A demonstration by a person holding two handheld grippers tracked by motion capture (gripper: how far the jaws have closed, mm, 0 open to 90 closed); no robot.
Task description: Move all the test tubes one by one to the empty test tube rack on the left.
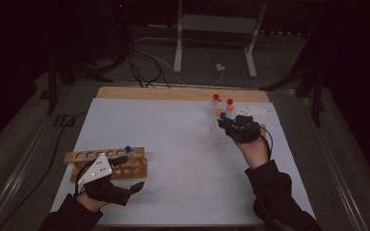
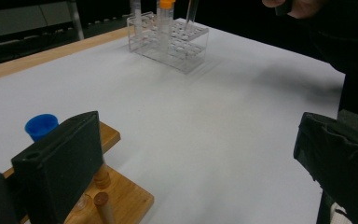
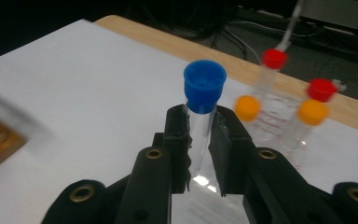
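My right gripper point(image 3: 200, 140) is shut on a clear tube with a blue cap point(image 3: 204, 86), held upright above the table. In the high view this gripper point(image 1: 226, 123) hangs over the clear plastic rack point(image 1: 218, 134) at the right, the blue cap point(image 1: 222, 116) just above its jaws. Two red-capped tubes point(image 3: 274, 59) and two orange-capped ones point(image 3: 312, 112) stand in that rack. My left gripper point(image 1: 130, 173) is open beside the wooden rack point(image 1: 82, 156) at the front left. Another blue-capped tube point(image 1: 128, 149) stands in it. Nothing lies between the left jaws point(image 2: 200, 163).
White sheet point(image 1: 173, 144) covers the table, with a wooden strip point(image 1: 173, 93) along its far edge. Beyond it are cables and a metal stand's legs point(image 1: 178, 48) on the floor. The wooden rack's end point(image 2: 121, 196) sits under my left jaw.
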